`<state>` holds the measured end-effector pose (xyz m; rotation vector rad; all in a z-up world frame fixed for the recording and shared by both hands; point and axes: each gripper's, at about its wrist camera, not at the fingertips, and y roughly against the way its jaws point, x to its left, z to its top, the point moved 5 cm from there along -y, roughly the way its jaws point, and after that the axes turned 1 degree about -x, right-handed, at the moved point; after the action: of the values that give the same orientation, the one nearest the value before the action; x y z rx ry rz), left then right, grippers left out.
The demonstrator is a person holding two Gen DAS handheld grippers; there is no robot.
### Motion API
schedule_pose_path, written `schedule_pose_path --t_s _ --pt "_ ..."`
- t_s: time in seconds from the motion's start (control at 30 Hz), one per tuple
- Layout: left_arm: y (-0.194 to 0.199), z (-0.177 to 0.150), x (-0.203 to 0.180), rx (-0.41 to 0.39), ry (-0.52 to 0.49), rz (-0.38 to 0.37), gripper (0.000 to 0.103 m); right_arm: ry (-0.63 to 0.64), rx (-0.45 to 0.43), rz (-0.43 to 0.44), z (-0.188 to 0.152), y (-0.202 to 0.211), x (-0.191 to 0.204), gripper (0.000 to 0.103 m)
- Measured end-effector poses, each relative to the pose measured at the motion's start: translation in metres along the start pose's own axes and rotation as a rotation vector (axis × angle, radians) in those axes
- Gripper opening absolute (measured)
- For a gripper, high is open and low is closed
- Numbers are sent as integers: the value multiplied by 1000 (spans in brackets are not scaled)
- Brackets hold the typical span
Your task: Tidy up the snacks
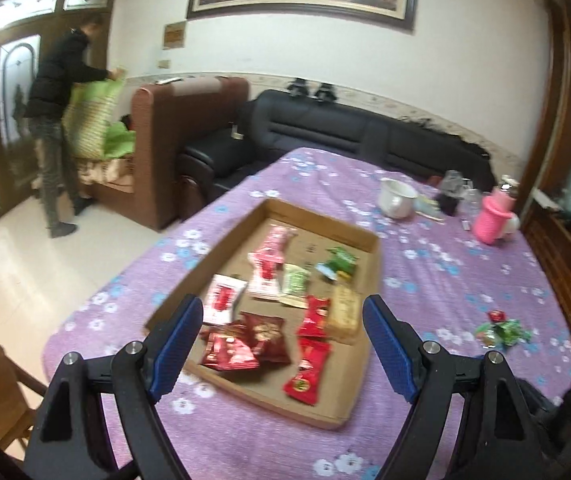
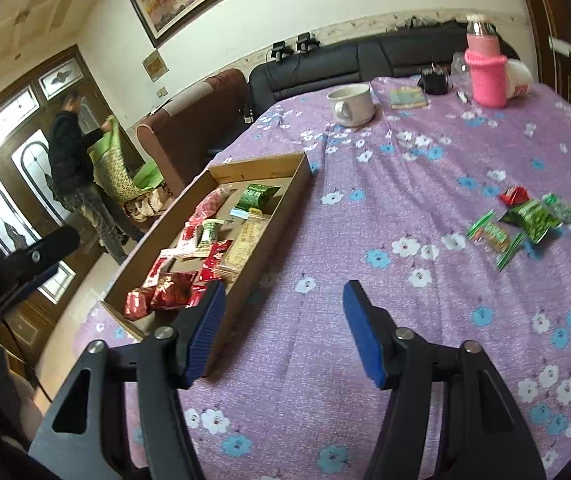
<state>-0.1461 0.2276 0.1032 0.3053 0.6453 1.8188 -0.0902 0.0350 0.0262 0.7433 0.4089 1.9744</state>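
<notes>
1. Your left gripper [image 1: 283, 344] hangs above the near end of the cardboard tray [image 1: 367, 240] with its jaws spread wide and nothing between them.
2. Your right gripper [image 2: 281, 332] hangs over bare purple tablecloth [image 2: 365, 240] just to the right of the tray [image 2: 297, 168], jaws also wide apart and empty.
3. Inside the tray, the left wrist view lets you count roughly ten packets. About six are red or pink: a dark red bag [image 1: 265, 334], a red packet [image 1: 307, 372] at the near edge, another red one [image 1: 315, 316], a white-and-red packet [image 1: 223, 298] and two pink ones, though overlaps make the count unsure.
4. You also have two green packets there, a dark one [image 1: 337, 264] at the far right and a pale one [image 1: 295, 286] mid-tray, plus one beige bar [image 1: 343, 312] against the right wall.
5. Outside the tray, one loose pile of snacks [image 2: 525, 220] lies on the cloth to your right, well apart from the tray. It holds one red piece [image 2: 515, 195], one green bag [image 2: 533, 218] and several small green-wrapped pieces; blur hides the exact number.
6. At the far end stand one white mug [image 2: 351, 104], one pink bottle [image 2: 485, 76] and a few small items.
7. The far part of the tray floor shows bare cardboard. A wide strip of cloth separates the tray's right wall from the pile, and the table edge runs close along the tray's left side.
</notes>
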Motion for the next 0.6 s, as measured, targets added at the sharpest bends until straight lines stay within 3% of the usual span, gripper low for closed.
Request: schedule_pose_path --t_s 0.1,0.23,0.6 --pt "-1 0 1 -7 -31 55 82 59 -12 -17 -1 1 8 70" --pt "-5 -5 -1 10 -69 74 82 111 -11 -22 -4 2 20 71" --pt "-14 -17 -8 63 -111 60 82 122 21 -31 -11 -2 26 71"
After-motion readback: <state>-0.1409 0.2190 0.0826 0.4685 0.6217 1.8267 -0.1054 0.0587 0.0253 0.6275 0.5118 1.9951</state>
